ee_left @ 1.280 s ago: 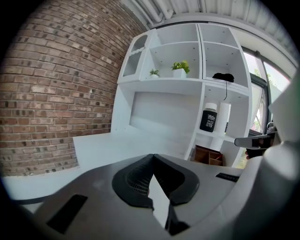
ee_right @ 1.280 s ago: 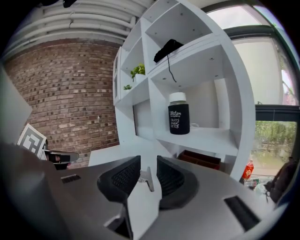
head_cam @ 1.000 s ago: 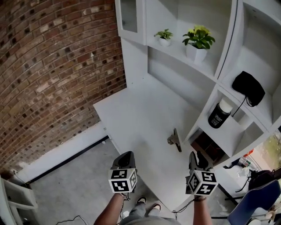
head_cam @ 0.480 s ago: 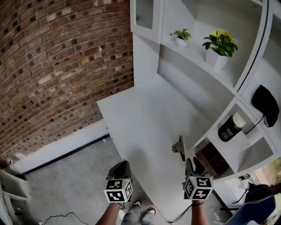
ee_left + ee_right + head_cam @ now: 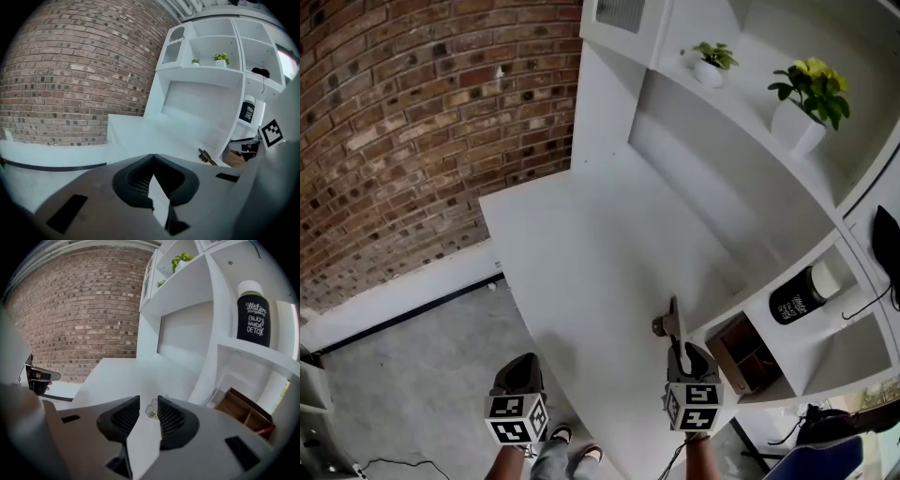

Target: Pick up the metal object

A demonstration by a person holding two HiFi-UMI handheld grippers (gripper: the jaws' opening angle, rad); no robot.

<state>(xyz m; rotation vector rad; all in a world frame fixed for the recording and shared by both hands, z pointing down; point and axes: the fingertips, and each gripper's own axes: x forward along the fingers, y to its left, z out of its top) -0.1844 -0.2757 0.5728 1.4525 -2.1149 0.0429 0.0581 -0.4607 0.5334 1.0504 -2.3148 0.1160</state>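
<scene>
The metal object [image 5: 668, 323], a small clamp-like piece with a grey handle, lies on the white table [image 5: 581, 253] near its right side, by the shelf unit's post. My right gripper [image 5: 684, 349] sits just behind it, open by a narrow gap. In the right gripper view the metal object [image 5: 151, 408] shows right past the fingertips of that gripper [image 5: 149, 401], not held. My left gripper [image 5: 523, 364] hangs off the table's near edge, over the floor; in its own view the left gripper [image 5: 152, 157] is shut and empty, with the metal object [image 5: 206, 157] far to its right.
A white shelf unit rises behind and right of the table, with a black bottle [image 5: 802, 298], two potted plants [image 5: 806, 89] and an open wooden box [image 5: 741, 352] low down. A brick wall [image 5: 412, 122] stands on the left above grey floor.
The right gripper has moved forward until its tips are right at the metal object. The left gripper has dropped back and lower in the view. The head camera has shifted.
</scene>
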